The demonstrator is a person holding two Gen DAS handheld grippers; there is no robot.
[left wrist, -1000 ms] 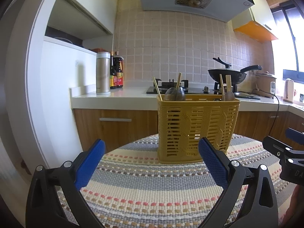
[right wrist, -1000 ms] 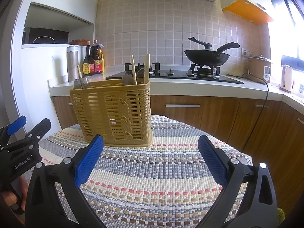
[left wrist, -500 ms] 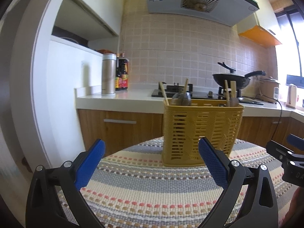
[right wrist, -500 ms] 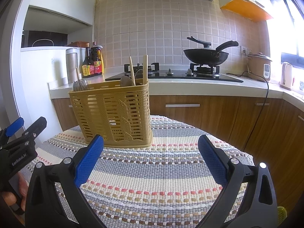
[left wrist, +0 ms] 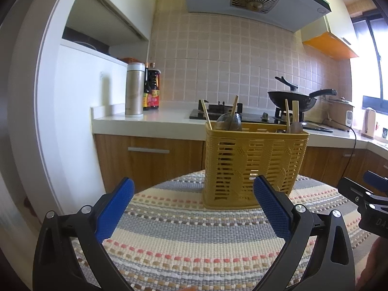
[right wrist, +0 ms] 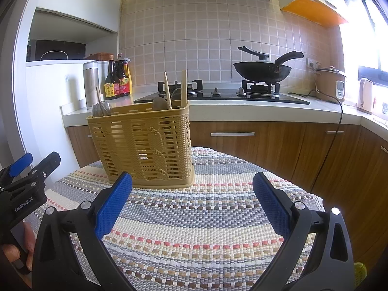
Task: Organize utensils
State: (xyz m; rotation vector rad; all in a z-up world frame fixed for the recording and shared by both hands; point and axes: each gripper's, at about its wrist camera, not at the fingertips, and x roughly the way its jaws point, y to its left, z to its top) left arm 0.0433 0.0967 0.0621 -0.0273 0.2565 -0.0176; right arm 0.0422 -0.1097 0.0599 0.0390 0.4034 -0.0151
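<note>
Now we hold both tools low over the striped mat point(left wrist: 194, 240), just in front of the yellow basket point(left wrist: 252, 165). The basket is our landmark. It stands upright on the mat, on the far side from us.

Our left gripper point(left wrist: 194, 208) has its blue pads spread wide, with nothing between them. Our right gripper point(right wrist: 192, 205) is spread wide too, and it is empty as well. We think they are held apart like this so they are ready to grab something.

Inside the basket we see chopsticks point(right wrist: 167, 91) poking up above the rim, and spoons point(left wrist: 229, 122) with their round ends up. They stand in there so they stay tidy and easy to pick. We cannot tell how the inside is split up.

In front of the basket, the mat looks bare. So we think the sorting is mostly done, or nearly so.

Behind the basket is the kitchen counter point(right wrist: 242, 108), with a black wok point(right wrist: 263, 69) on the stove.
</note>
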